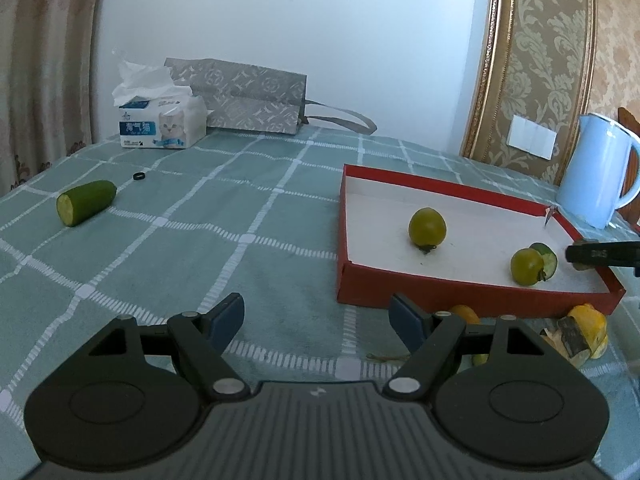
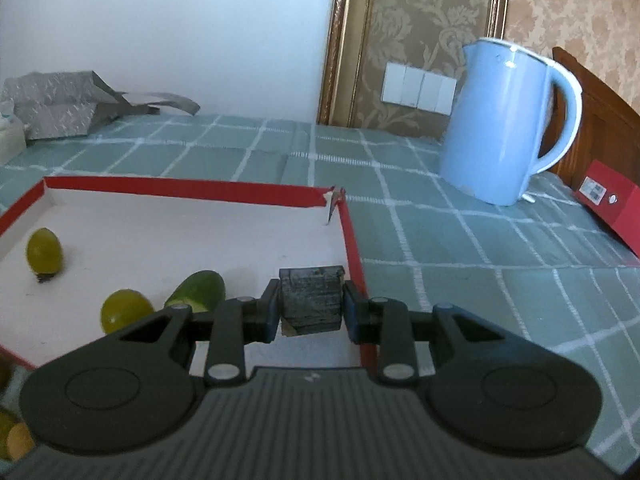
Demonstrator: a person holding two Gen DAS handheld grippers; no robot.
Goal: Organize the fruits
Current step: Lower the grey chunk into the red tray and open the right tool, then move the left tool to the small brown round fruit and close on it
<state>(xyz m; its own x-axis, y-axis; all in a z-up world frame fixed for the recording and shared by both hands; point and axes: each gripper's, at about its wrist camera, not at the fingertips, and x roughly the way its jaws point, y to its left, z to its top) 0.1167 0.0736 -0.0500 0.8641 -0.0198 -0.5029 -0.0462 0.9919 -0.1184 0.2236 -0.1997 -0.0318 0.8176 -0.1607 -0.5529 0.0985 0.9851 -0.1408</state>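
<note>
Fingers [image 2: 274,312] of the right gripper [image 2: 310,312] pinch a dark grey weathered block [image 2: 311,300] above the near right corner of the red shallow cardboard tray [image 2: 180,189], pointing downward; left gripper [image 1: 318,320] hangs spread and empty over the green checked counter [image 1: 200,248]. Inside the tray: two green round fruits [image 1: 427,227] and a green cucumber stub [image 2: 200,290]; another green cucumber piece [image 1: 86,202] lies far left
</note>
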